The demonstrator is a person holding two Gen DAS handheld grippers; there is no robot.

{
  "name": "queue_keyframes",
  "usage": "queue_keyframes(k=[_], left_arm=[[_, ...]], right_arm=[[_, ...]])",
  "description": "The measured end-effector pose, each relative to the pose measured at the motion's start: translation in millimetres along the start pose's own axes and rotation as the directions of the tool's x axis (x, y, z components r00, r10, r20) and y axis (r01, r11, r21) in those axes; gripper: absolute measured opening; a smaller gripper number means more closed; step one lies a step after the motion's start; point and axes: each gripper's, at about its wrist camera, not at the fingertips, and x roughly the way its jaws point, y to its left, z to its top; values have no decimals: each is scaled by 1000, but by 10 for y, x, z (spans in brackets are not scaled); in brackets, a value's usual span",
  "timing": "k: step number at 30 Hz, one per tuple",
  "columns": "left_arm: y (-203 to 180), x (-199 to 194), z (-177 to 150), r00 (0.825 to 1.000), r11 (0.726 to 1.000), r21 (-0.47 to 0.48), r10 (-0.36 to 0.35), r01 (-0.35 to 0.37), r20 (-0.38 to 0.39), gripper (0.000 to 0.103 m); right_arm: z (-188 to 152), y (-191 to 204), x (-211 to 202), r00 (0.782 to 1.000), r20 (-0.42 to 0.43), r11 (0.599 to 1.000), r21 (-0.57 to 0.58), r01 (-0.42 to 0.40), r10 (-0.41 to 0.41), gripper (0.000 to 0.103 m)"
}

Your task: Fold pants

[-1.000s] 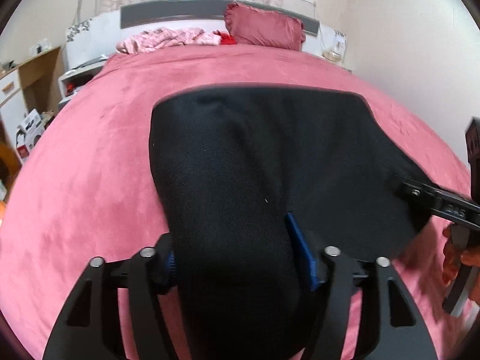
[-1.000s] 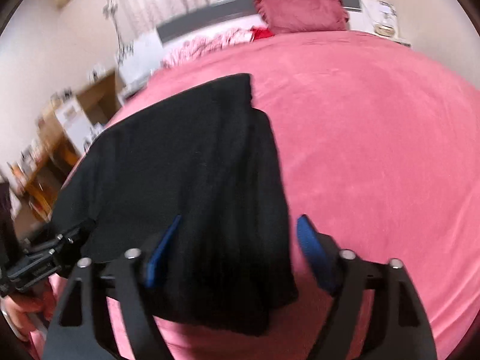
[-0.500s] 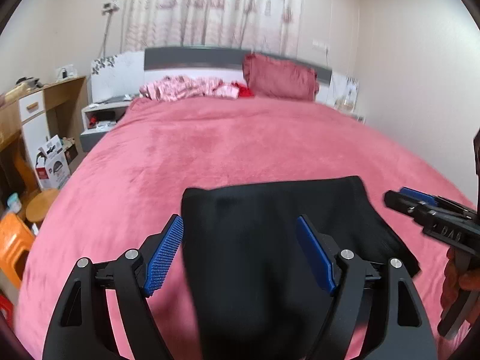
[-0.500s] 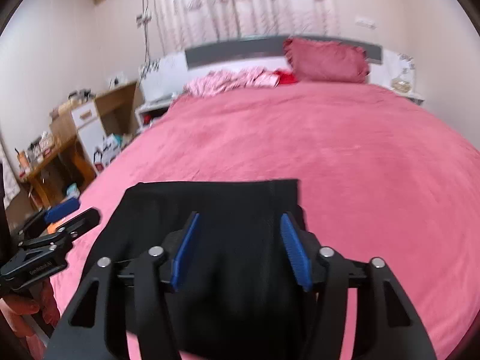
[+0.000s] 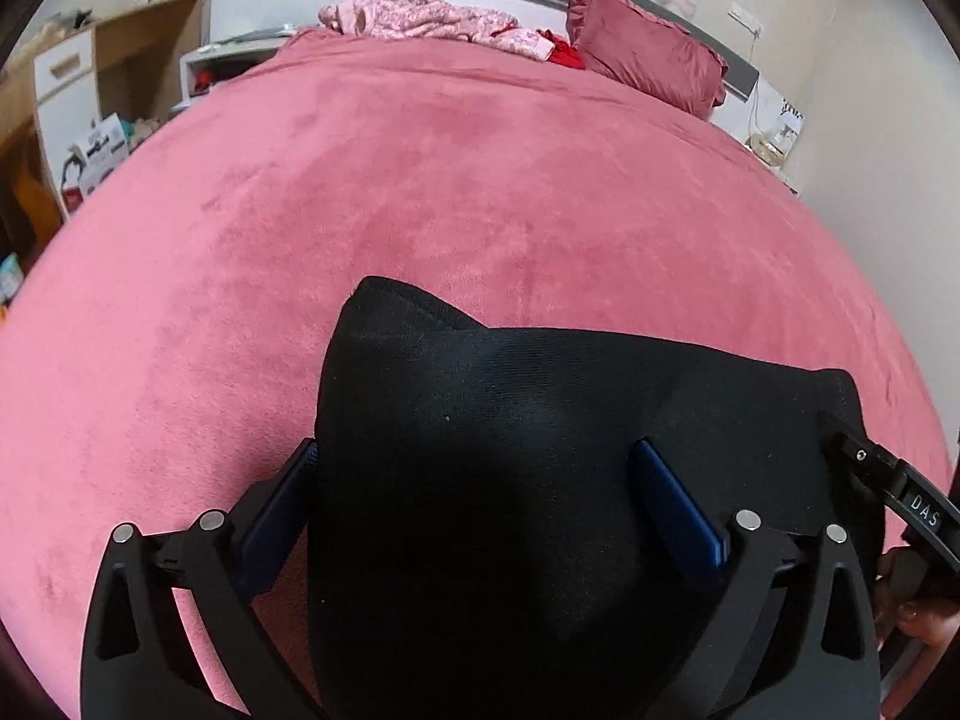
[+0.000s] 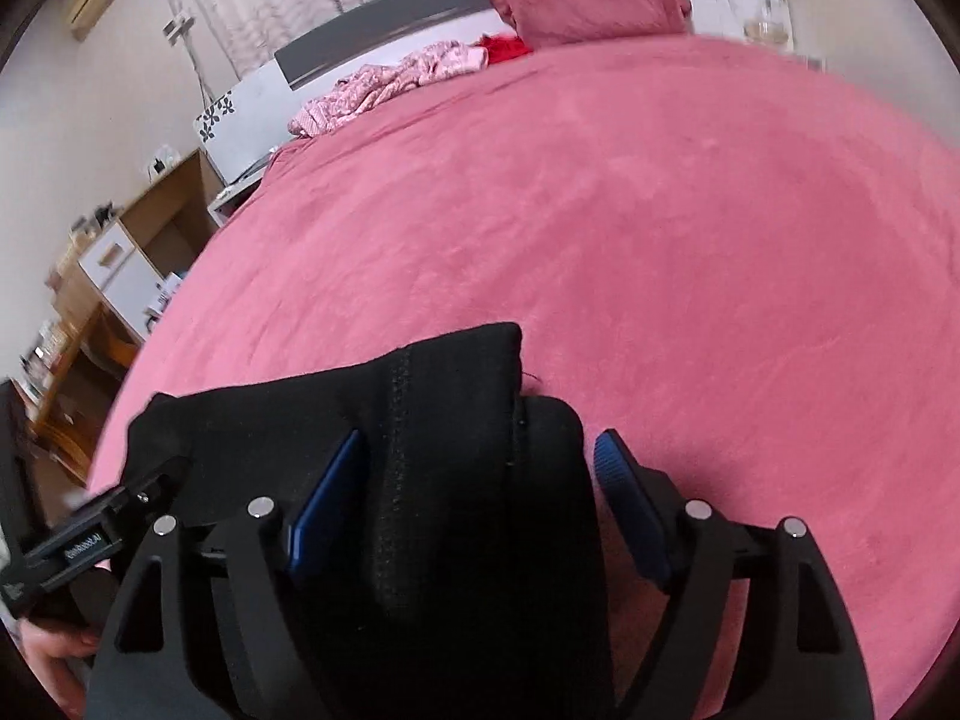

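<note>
1. Lying on the pink bed (image 5: 420, 192), the black pants (image 5: 540, 420) are bunched into a folded bundle at the near edge, just in front of both cameras.
2. In the left wrist view, the left gripper (image 5: 480, 498) has its blue-padded fingers (image 5: 678, 498) spread apart, one on each side of the bundle, with the fabric mounded up between them and covering the gap.
3. The left pad sits against the cloth's left edge; whether either pad presses the fabric cannot be told.
4. In the right wrist view, the right gripper (image 6: 480, 498) also has its fingers (image 6: 630, 504) apart; the pants (image 6: 456, 480) fill most of the space between them.
5. The right pad stands clear of the cloth, with pink bedding showing beside it, while the left pad lies against the fabric.
6. A stitched seam (image 6: 396, 420) runs down the bundle in that view.
7. Each gripper appears at the edge of the other's view, meeting the far end of the bundle.
8. At the head of the bed lie a dark pink pillow (image 5: 648, 60) and a heap of light pink patterned clothes (image 5: 420, 21).
9. A wooden shelf unit (image 6: 138, 240) stands beside the bed on the left.
</note>
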Motion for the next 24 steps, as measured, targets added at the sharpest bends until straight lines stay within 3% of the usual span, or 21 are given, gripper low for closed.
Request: queue_keyframes(k=[3, 5, 8, 9, 11, 13, 16, 18, 24], left_arm=[[-161, -164, -139, 994, 995, 58, 70, -76, 87, 100], [-283, -355, -290, 973, 981, 103, 144, -164, 179, 100], [-430, -561, -565, 951, 951, 185, 204, -249, 231, 100], [-449, -630, -676, 950, 947, 202, 199, -249, 239, 100], [-388, -801, -981, 962, 966, 184, 135, -181, 239, 100], [-213, -966, -1252, 970, 993, 80, 62, -83, 235, 100], [-16, -1175, -1535, 980, 999, -43, 19, -11, 197, 100], [-19, -1273, -1703, 983, 999, -40, 28, -21, 180, 100], [-202, -1438, -2198, 993, 987, 126, 92, -101, 76, 100]], right_arm=[[-152, 188, -285, 987, 102, 987, -88, 136, -127, 82], [-282, 284, -458, 964, 151, 966, -111, 235, -217, 90], [-605, 386, -653, 954, 168, 946, -168, 277, -249, 90], [-733, 390, -720, 951, 175, 943, -171, 285, -256, 90], [-933, 348, -811, 947, 185, 946, -143, 289, -262, 94], [-1148, 256, -924, 954, 180, 964, -70, 257, -241, 94], [-1394, 181, -1150, 956, 177, 972, 38, 230, -233, 97], [-1560, 183, -1264, 959, 146, 969, 88, 231, -242, 101], [-2167, 273, -1410, 964, 14, 960, 89, 264, -266, 101]])
